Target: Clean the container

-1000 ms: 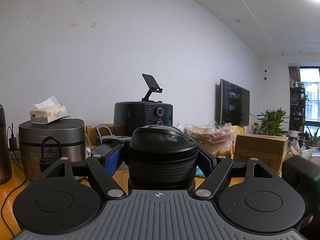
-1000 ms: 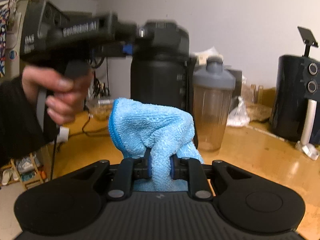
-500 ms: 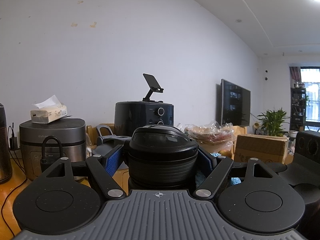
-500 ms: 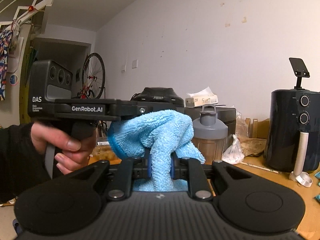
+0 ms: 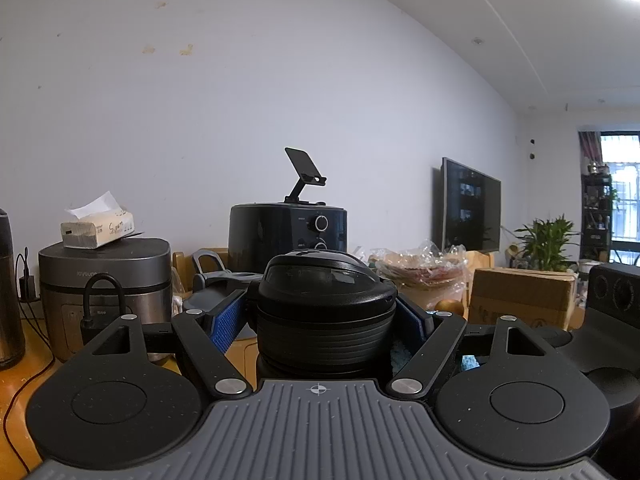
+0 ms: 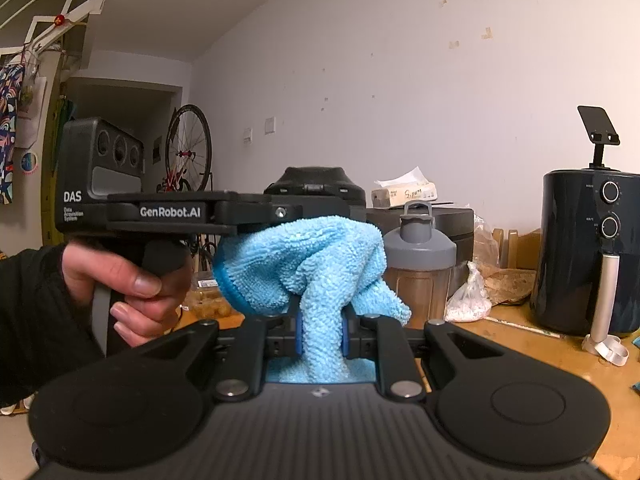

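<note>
The left gripper (image 5: pixel 320 320) has its jaws clamped on the black container (image 5: pixel 324 300), which sits upright between them. The right gripper (image 6: pixel 320 330) has its jaws pinched together on a blue cloth (image 6: pixel 316 268), bunched above and ahead of them, just beside the container.

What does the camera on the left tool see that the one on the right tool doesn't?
Only the left wrist view shows the television, the potted plant and the cardboard box, plus the left gripper with its fingers clamped on the black container.

Only the right wrist view shows the right gripper pinching the blue cloth, the hand holding the other tool, the bicycle wheel and the shaker bottle.

Both show the air fryer, the tissue pack and the white wall.
</note>
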`<state>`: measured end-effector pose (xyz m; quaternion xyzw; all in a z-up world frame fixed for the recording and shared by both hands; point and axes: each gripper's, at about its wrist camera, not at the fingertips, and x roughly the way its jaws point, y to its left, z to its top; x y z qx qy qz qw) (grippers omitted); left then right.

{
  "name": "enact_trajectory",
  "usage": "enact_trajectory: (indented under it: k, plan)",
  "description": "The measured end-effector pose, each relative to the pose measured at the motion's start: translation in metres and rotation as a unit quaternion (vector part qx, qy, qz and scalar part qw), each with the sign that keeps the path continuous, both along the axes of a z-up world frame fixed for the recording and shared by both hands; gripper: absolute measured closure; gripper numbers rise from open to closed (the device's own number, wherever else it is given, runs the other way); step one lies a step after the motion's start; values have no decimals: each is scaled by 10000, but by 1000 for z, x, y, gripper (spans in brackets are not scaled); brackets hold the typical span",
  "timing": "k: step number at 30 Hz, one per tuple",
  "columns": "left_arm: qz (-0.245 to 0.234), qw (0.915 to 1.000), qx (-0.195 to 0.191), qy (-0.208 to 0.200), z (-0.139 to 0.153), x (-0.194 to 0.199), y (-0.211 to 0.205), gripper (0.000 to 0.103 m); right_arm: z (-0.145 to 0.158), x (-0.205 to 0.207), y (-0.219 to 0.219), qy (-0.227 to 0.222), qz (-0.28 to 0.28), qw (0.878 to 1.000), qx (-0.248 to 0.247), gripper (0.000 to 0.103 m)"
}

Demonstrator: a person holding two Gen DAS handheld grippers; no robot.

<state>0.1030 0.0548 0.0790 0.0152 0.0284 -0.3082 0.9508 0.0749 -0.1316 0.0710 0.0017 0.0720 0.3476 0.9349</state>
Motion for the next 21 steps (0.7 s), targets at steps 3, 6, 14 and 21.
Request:
enact_trajectory:
  k: [3, 6, 14, 21]
  plan:
    - [7, 10000, 0, 0, 0, 0, -1, 27, -6, -3, -3, 54, 4, 10000, -18, 90]
    - [10, 10000, -6, -4, 0, 0, -1, 27, -12, -9, -7, 60, -33, 10000, -59, 90]
    - [14, 10000, -16, -10, -2, 0, 0, 27, -21, -22, -28, 167, -190, 9997, 34, 90]
    - [21, 10000, -7, -6, -1, -1, -1, 27, -22, -42, -36, 82, -205, 9998, 1, 90]
